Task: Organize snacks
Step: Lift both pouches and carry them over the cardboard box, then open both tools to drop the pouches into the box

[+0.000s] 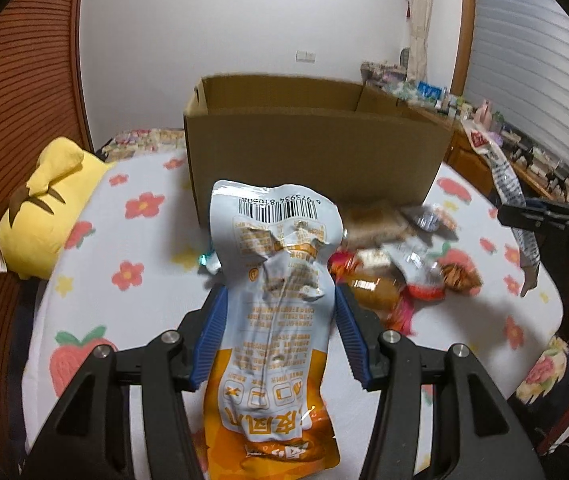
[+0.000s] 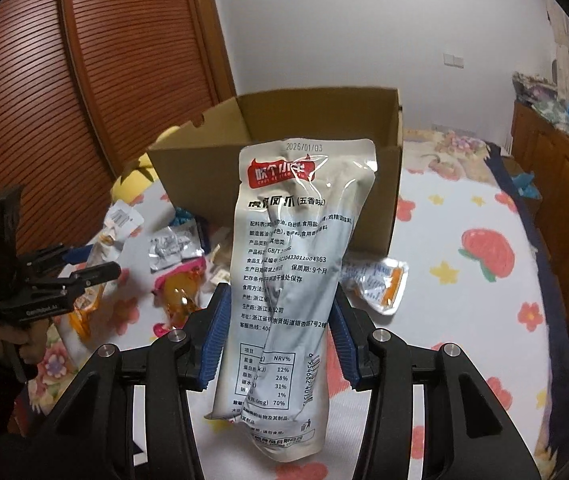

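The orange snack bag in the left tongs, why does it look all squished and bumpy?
The orange-and-white snack pouch is crumpled and dented across its upper half, below the barcode, with sharp creases. The left tongs pinch it at its waist. I can't tell if it is torn. The grey pouch in the right tongs looks smoother.

This is a bedroom in a home. A bed with a white flowery sheet [image 1: 144,240] holds a soft yellow pillow [image 1: 44,204], near brown slatted wooden closet doors [image 2: 104,80].
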Tool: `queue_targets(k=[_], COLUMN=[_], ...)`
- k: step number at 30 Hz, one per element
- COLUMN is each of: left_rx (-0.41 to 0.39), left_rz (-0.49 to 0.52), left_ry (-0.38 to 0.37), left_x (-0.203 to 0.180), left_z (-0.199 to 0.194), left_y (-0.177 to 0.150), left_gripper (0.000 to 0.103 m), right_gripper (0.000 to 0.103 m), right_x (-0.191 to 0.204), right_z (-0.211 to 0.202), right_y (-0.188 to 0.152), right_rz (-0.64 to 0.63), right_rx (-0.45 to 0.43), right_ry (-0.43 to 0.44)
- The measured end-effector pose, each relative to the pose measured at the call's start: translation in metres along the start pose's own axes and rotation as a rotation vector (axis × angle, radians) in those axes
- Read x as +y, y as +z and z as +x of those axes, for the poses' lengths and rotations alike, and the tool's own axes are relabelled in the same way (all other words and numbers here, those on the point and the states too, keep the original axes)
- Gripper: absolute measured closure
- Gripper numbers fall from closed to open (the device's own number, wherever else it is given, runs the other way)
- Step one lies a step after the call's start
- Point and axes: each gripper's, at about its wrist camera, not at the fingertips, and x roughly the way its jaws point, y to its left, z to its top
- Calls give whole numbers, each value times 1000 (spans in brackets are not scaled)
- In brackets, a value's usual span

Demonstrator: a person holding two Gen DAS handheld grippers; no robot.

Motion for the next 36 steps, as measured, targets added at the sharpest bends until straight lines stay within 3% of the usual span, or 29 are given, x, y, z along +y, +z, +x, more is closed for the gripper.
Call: queue_targets(k=[10, 18, 29, 36], left_rx=[-80, -121, -126, -109], left_rz=[20, 86, 123, 114], left_ry=[-10, -7, 16, 44], left_x=[-8, -20, -23, -13], left_z=[-20, -18, 20, 59], left_y=[48, 106, 185, 215], left_gripper=[50, 50, 50, 50], right_gripper=[54, 54, 53, 52], right_x=[9, 6, -27, -48], right_z=[-18, -9, 42, 76], right_y=[34, 87, 154, 173], right_rz=[-40, -81, -86, -77], right_rx=[-70, -111, -109, -128], right_ry=[2, -15, -45, -71])
